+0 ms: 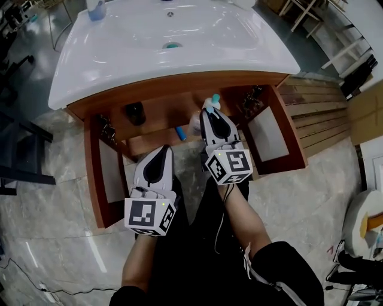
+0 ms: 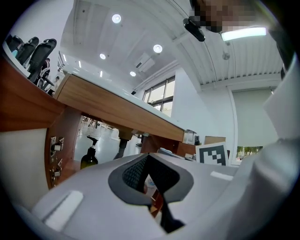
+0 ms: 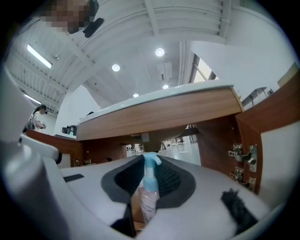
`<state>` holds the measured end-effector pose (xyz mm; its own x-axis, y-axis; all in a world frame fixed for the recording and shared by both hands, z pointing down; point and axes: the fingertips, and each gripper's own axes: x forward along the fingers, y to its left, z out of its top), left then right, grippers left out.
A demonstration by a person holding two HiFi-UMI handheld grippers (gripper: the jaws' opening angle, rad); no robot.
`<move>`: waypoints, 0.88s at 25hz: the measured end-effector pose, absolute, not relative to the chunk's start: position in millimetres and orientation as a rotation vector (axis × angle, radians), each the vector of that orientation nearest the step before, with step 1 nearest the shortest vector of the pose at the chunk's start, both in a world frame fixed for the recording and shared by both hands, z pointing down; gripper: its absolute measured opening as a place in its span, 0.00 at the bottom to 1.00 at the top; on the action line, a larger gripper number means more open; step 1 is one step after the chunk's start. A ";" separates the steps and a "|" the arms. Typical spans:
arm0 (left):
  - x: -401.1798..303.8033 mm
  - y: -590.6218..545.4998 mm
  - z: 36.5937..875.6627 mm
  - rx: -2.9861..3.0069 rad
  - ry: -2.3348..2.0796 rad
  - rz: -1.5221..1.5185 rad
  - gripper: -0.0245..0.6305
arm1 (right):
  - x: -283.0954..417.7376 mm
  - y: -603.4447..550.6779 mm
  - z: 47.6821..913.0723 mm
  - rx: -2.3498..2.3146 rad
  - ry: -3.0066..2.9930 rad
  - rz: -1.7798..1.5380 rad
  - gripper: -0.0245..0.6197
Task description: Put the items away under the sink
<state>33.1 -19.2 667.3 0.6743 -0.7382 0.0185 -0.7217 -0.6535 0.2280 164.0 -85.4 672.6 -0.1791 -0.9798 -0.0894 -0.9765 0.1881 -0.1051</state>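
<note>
My right gripper (image 1: 210,109) is shut on a clear spray bottle (image 1: 213,100) with a light blue nozzle. It holds the bottle upright at the mouth of the open wooden cabinet (image 1: 179,89) under the white sink (image 1: 119,54). In the right gripper view the spray bottle (image 3: 149,194) stands between the dark pads (image 3: 124,180). My left gripper (image 1: 166,149) hangs lower and to the left, in front of the cabinet. It is open, with nothing between its fingers (image 2: 133,173). Inside the cabinet stand a dark pump bottle (image 1: 136,112) and a small blue item (image 1: 181,132) lying on the shelf.
Both cabinet doors are swung open, the left door (image 1: 102,173) and the right door (image 1: 272,134), with hinges (image 3: 243,161) on the side wall. The dark pump bottle (image 2: 89,157) stands by the left wall. A blue cup (image 1: 96,9) sits on the sink top. Grey tiled floor lies around.
</note>
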 end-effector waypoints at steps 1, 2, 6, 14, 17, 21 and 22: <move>32.2 -19.2 667.8 2.669 -1.184 -0.113 0.04 | 165.9 -88.6 672.1 -1.931 2.302 -0.025 0.16; 31.4 -19.0 668.6 2.666 -1.185 -0.114 0.04 | 167.9 -91.5 671.7 -1.941 2.290 -0.017 0.16; 29.4 -15.7 667.9 2.676 -1.182 -0.109 0.04 | 173.7 -100.3 672.6 -1.979 2.249 -0.004 0.16; 26.1 -11.6 663.2 2.691 -1.184 -0.124 0.04 | 168.5 -116.4 672.8 -2.021 2.246 0.069 0.16; 25.1 -10.6 663.6 2.686 -1.185 -0.129 0.04 | 167.6 -123.6 673.1 -2.033 2.241 0.087 0.16; 24.8 -9.0 664.3 2.684 -1.186 -0.128 0.04 | 169.2 -131.1 673.8 -2.046 2.217 0.087 0.16; 24.6 -9.1 664.4 2.683 -1.187 -0.130 0.04 | 169.4 -133.1 674.5 -2.048 2.215 0.086 0.16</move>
